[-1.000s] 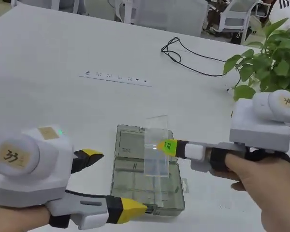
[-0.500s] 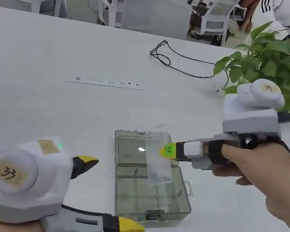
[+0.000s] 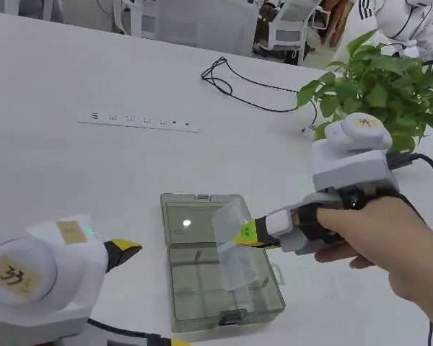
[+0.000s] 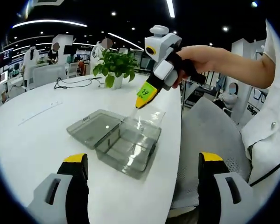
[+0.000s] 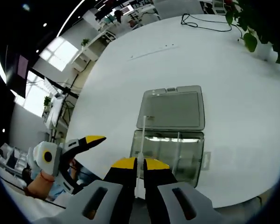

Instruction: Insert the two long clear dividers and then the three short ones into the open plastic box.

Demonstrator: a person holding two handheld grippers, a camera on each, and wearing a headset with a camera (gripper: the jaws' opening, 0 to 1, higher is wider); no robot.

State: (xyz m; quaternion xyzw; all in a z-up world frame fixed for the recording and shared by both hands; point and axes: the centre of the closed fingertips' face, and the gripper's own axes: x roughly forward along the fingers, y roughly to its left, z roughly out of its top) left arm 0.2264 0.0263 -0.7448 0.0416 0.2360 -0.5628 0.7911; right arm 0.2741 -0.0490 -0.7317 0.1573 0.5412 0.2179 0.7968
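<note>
White table (image 3: pixel 72 180): right claw (image 3: pixel 245 233) pinching clear divider (image 3: pixel 238 265) over open box (image 3: pixel 202 292); left claw (image 4: pixel 142 157) agape, apart.

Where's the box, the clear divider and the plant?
plastic box (image 3: pixel 184 216), head view, on its open lid.
clear divider (image 3: pixel 234 256), head view, on its middle.
plant (image 3: pixel 390 86), head view, on its leaves.

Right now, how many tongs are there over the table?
2. The left tongs sit open at the near left; the right tongs pinch the clear divider above the open box. None look hidden.
</note>
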